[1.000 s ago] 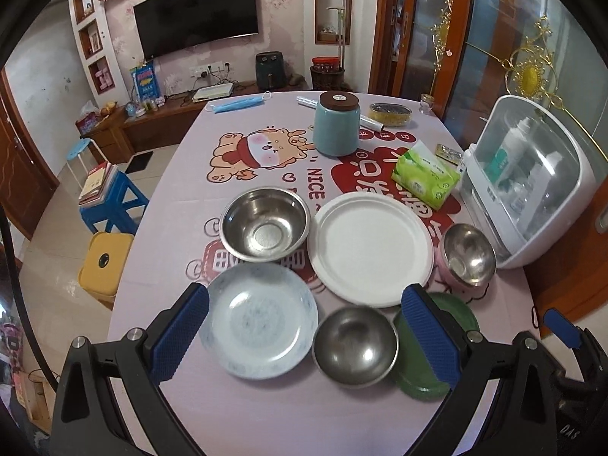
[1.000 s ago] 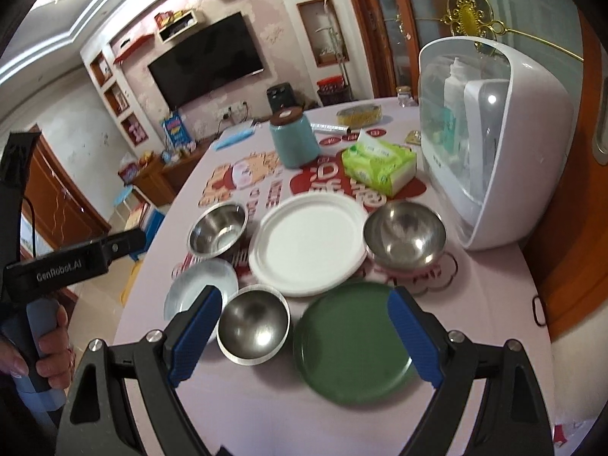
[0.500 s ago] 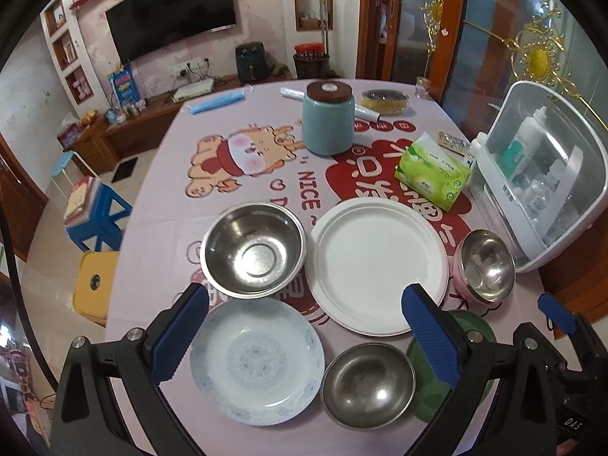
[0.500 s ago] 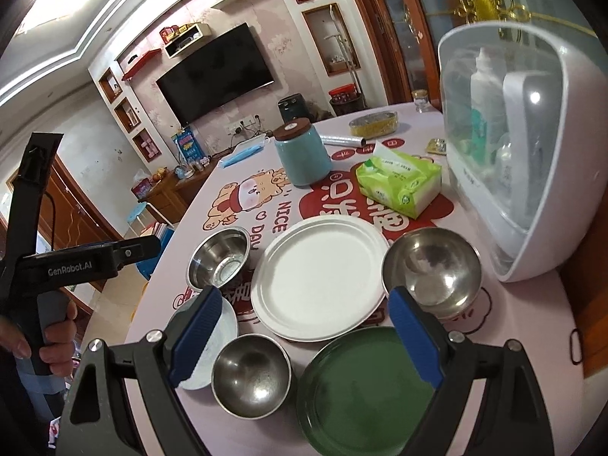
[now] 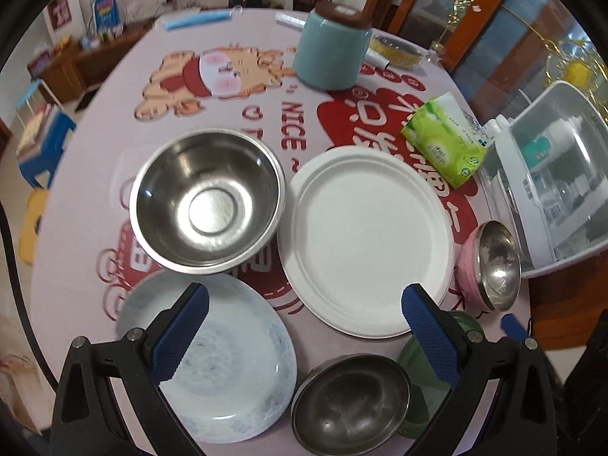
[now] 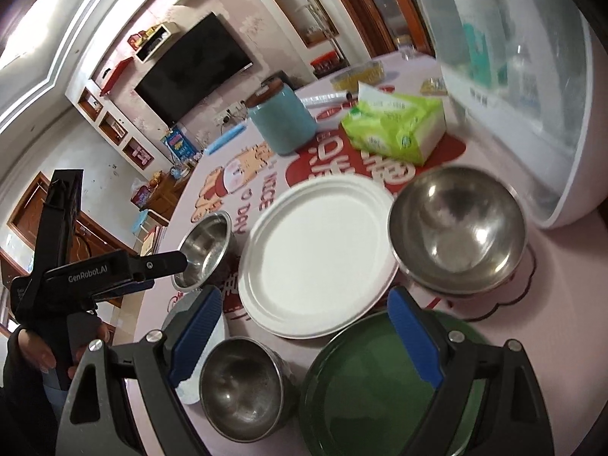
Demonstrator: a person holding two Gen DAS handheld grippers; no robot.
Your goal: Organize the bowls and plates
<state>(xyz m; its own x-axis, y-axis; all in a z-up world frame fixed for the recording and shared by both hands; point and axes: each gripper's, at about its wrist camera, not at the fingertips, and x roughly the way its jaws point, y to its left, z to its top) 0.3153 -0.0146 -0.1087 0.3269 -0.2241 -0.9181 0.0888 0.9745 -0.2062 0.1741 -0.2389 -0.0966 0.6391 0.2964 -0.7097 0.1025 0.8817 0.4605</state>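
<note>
Both tongs, left (image 5: 302, 336) and right (image 6: 306, 336), gape empty above the bench (image 5: 95, 159); plates and bowls lie unstacked, sorting apparently unstarted.

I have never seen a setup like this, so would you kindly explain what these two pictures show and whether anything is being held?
There is no robot here: a person holds a pair of handheld tongs in each hand, each with a wide-angle camera looking along its two blue-padded fingers. One picture comes from the left tongs, the other from the right tongs; the right view also shows the left tool from the side.

Both tongs are open and hold nothing.

On the pink printed tablecloth lie a white plate, a pale blue plate, a green plate, a large steel bowl, a small steel bowl and a third steel bowl. Behind them stand a teal jar and a green tissue pack.
</note>
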